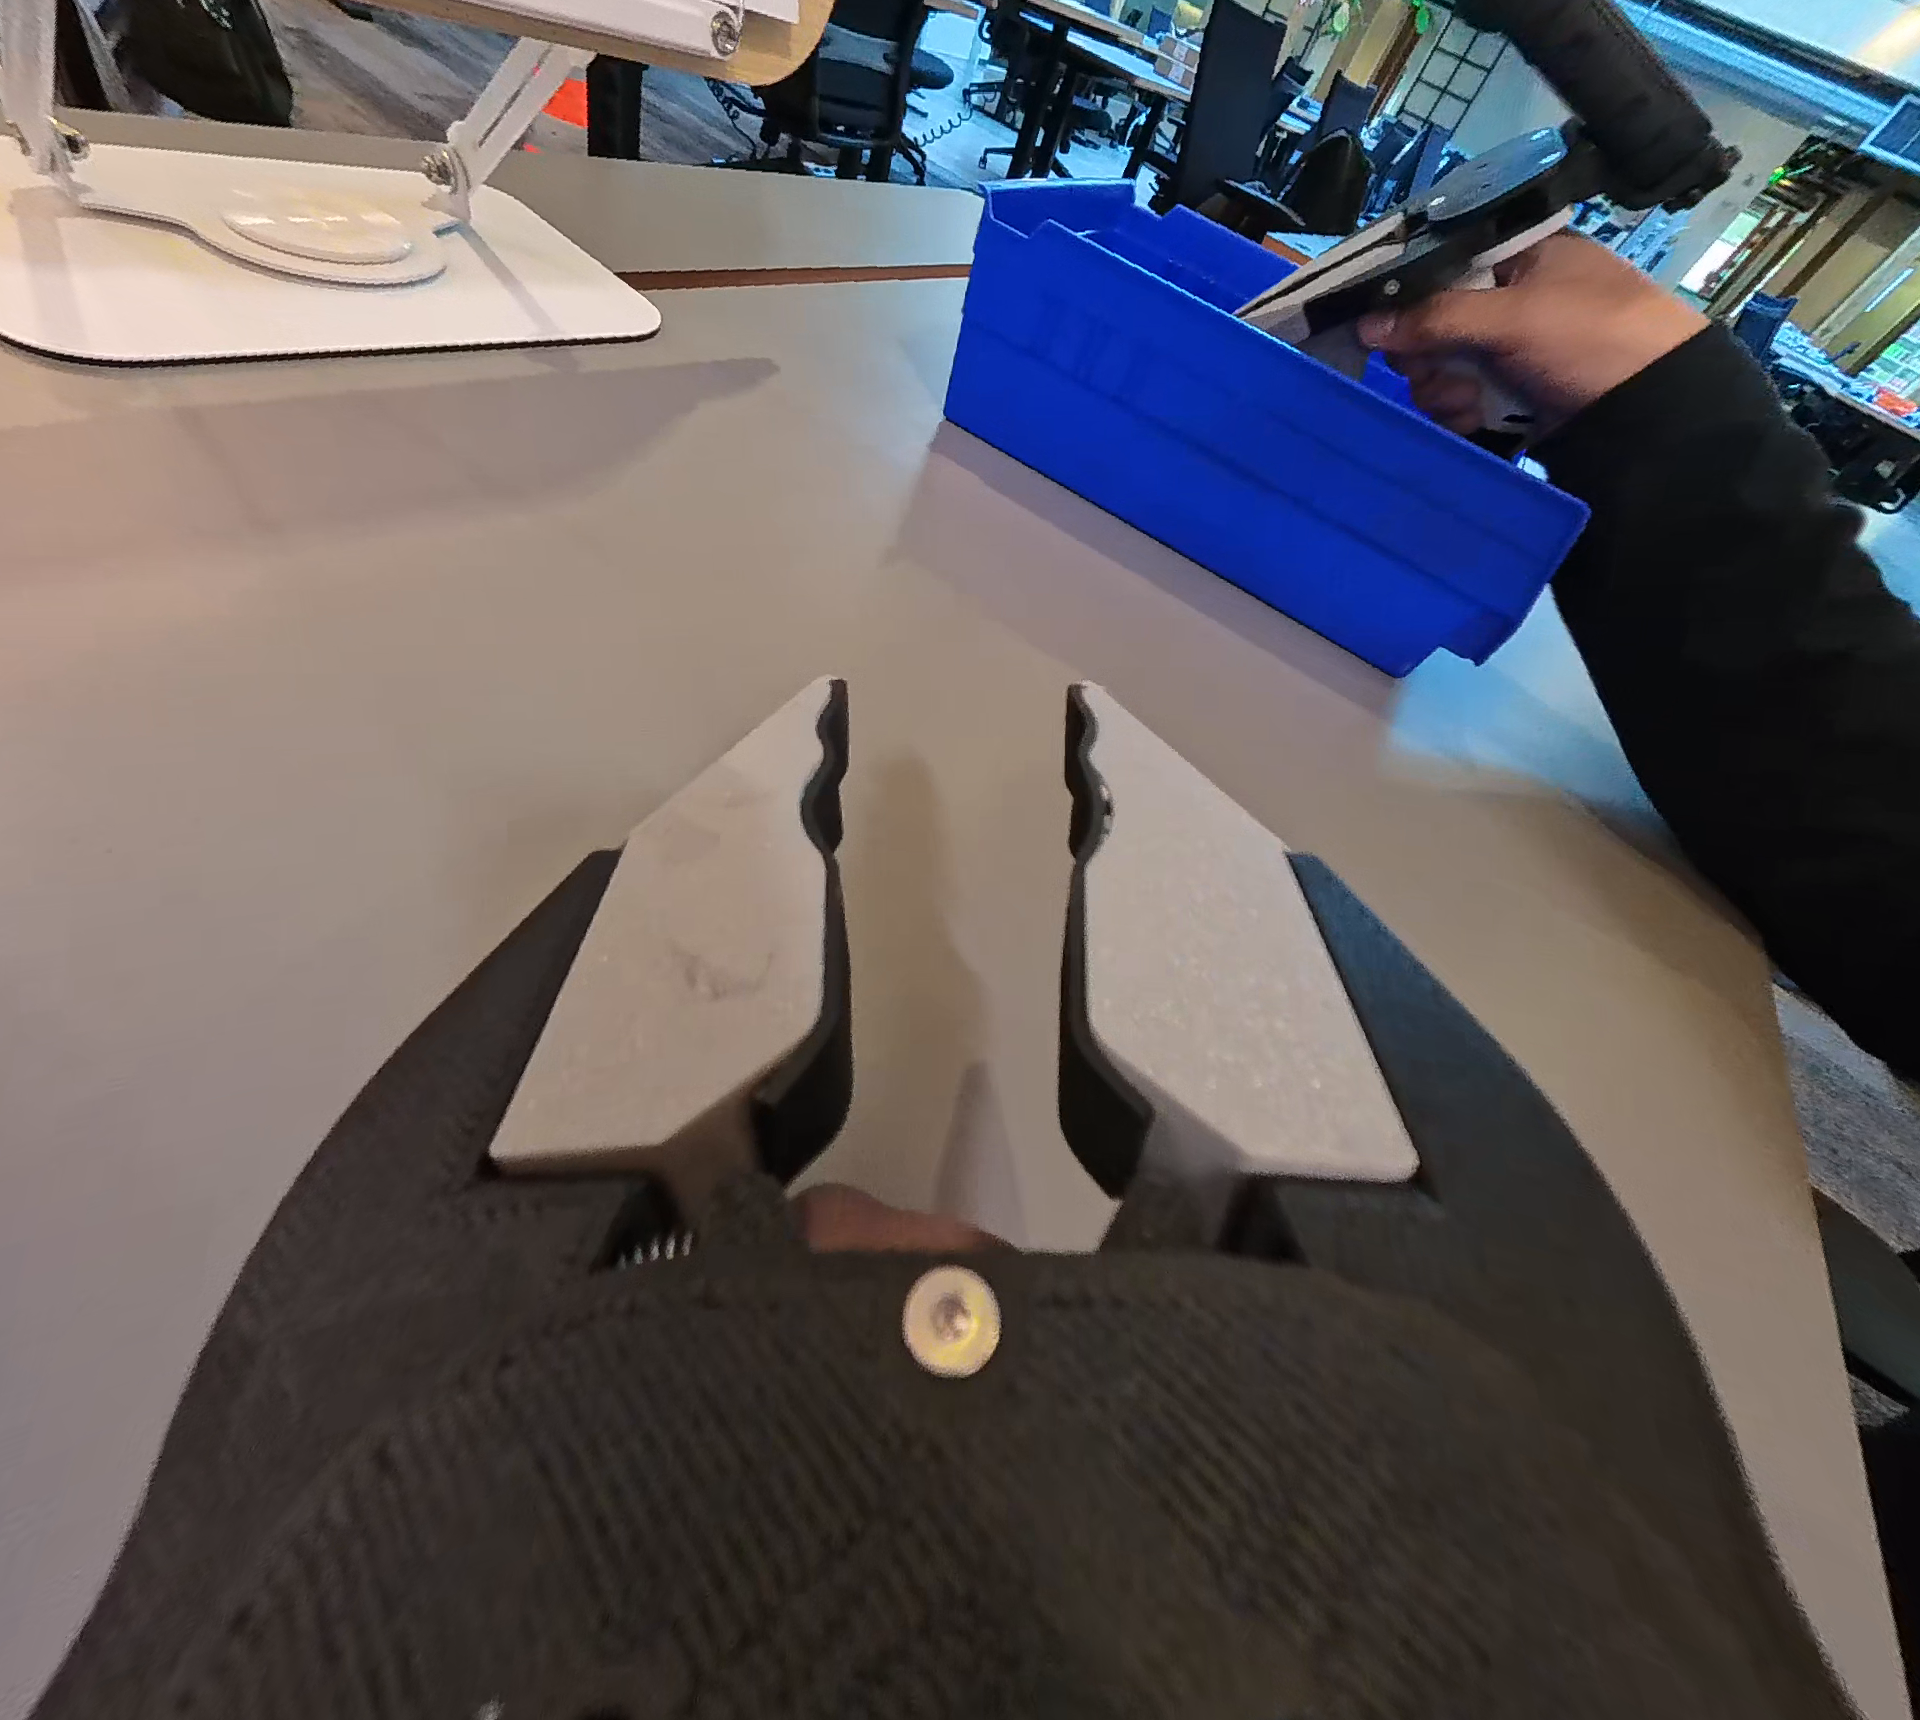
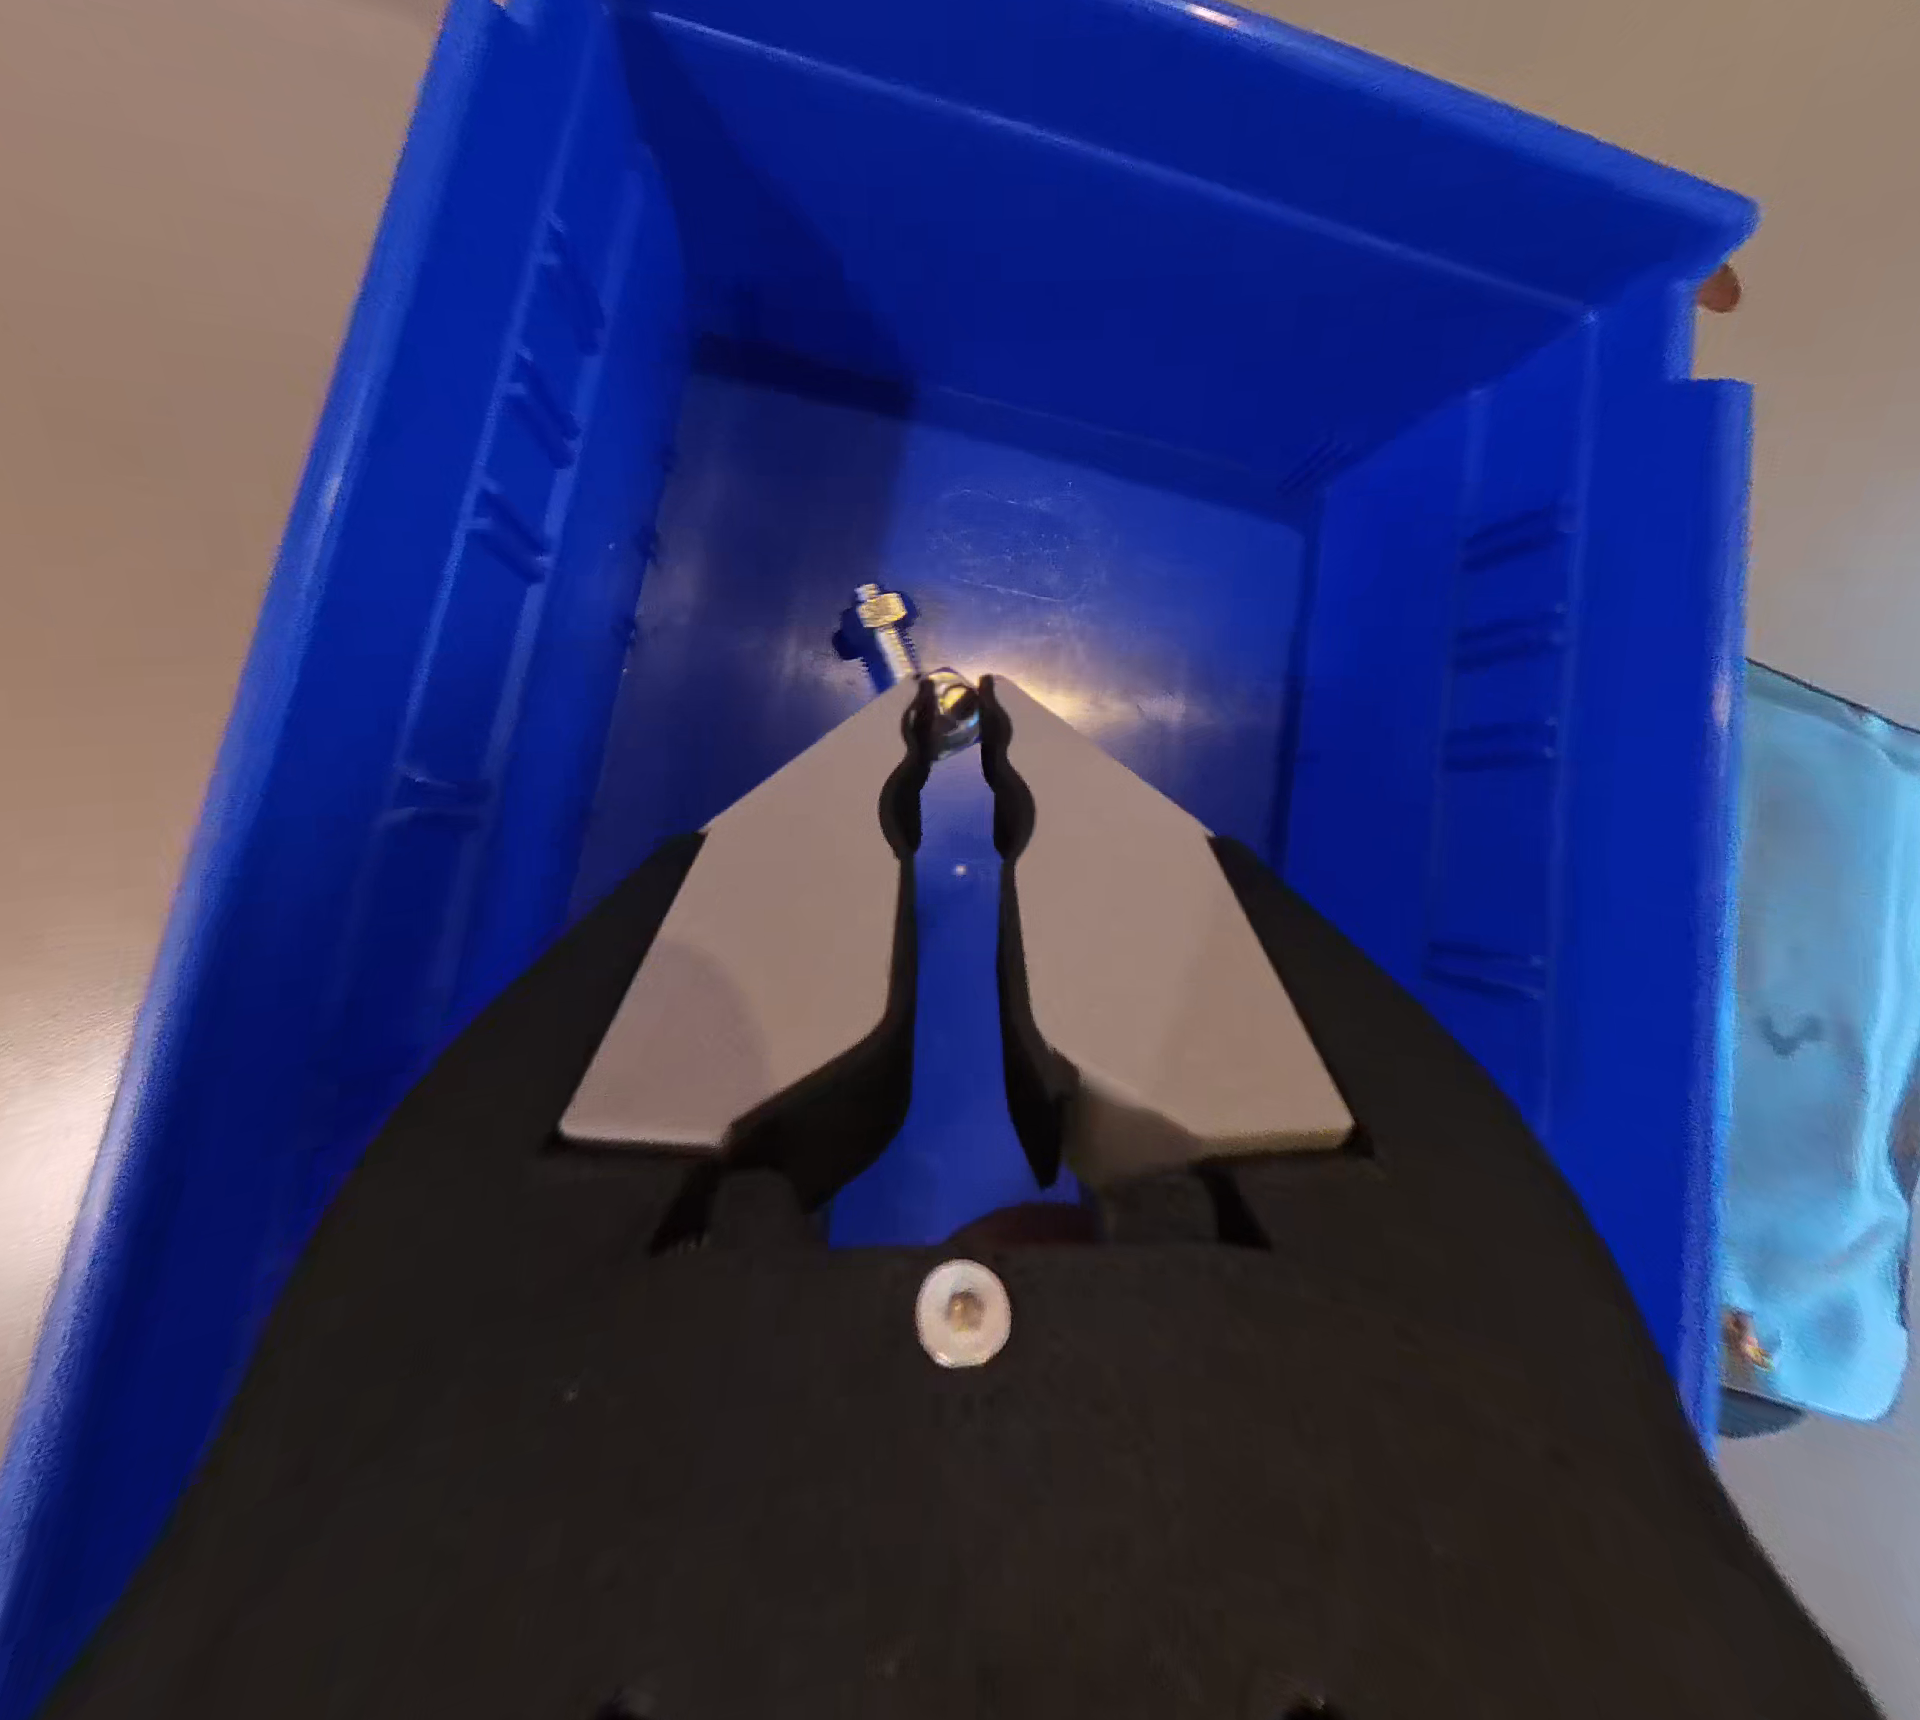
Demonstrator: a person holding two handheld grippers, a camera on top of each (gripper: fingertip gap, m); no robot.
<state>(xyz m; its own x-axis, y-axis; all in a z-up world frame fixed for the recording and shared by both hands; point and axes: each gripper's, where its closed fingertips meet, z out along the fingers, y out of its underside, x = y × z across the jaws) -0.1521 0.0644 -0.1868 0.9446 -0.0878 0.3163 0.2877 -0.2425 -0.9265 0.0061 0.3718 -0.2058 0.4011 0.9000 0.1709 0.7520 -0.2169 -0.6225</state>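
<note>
My right gripper point(image 2: 951, 714) reaches down into a blue plastic bin point(image 2: 499, 527) and is shut on the head of a small metal bolt point(image 2: 883, 631) with a nut on it; the bolt's shaft points away to the upper left over the bin floor. In the left wrist view the same bin point(image 1: 1226, 444) stands on the grey table point(image 1: 416, 683) at the right, with the right gripper point(image 1: 1288, 309) dipping into it, held by a hand point(image 1: 1527, 320) in a black sleeve. My left gripper point(image 1: 956, 714) is open and empty, low over the bare table, left of and nearer than the bin.
A white tilted stand point(image 1: 312, 257) holding a board with paper sheets stands at the back left of the table. A light blue plastic bag point(image 2: 1818, 1047) lies beside the bin's right wall. Office chairs and desks fill the room beyond the table's far edge. Tip to tip, the grippers are about 35 cm apart.
</note>
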